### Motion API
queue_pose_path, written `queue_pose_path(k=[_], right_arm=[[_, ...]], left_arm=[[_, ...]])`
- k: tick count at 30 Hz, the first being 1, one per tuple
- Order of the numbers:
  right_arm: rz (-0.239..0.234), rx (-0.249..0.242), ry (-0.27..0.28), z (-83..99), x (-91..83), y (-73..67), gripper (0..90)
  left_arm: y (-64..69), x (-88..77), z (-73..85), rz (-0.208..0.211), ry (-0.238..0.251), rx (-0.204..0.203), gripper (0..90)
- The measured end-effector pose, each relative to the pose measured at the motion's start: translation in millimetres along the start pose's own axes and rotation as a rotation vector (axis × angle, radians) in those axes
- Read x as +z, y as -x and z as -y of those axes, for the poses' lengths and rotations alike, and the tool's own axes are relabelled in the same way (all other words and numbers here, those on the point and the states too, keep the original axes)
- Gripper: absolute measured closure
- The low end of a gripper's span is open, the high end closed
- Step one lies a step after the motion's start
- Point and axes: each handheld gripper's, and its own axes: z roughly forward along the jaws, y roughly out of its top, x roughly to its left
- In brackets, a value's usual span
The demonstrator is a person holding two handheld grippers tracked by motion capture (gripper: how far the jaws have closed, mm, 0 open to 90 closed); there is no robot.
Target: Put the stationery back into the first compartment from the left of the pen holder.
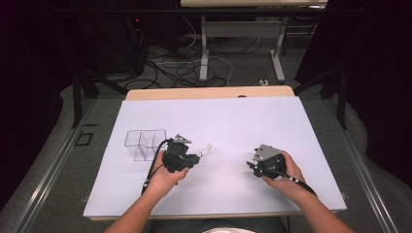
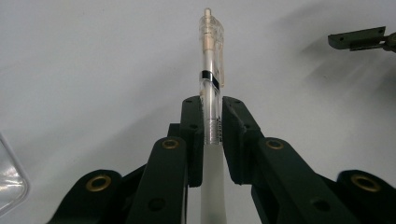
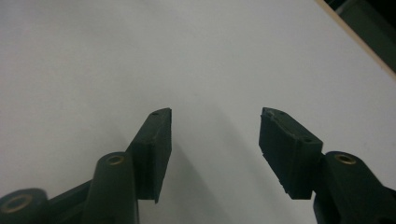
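Pen clamped in left hand-held gripper.
Right hand-held gripper stands part open, nothing between its jaws, above the white surface; clear organizer sits beside the left one.

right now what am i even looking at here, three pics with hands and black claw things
It is one moment seen by three cameras. The high view looks down on a table with a white cover. A person's forearms come in from the bottom, each hand holding a black two-jaw tool.

The left tool has its jaws shut on a clear plastic pen. The left gripper view is taken from a camera riding on that tool, looking along its jaws, so the pen sticks out straight ahead.

The right tool holds nothing. The right gripper view is taken from its own camera: the jaws stand apart with bare white surface between them.

Beside the left hand stands a clear plastic organizer with compartments, possibly where the pen is headed.
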Motion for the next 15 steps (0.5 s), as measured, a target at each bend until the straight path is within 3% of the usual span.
queue_pose_path(k=[5, 11, 15], right_arm=[[0.005, -0.129, 0.044, -6.5, 0.1, -15.2, 45.8], [0.04, -0.251, 0.057, -13.1, 2.3, -29.5, 45.8], [0.052, -0.361, 0.06, -18.3, 3.0, -38.6, 45.8]], left_arm=[[-2.6, -1.7, 3.4, 0.019, -0.004, -0.029, 80.1], [-1.5, 1.7, 3.7, 0.046, -0.016, -0.028, 80.2], [4.2, 8.4, 3.8, 0.059, -0.041, -0.009, 80.1]])
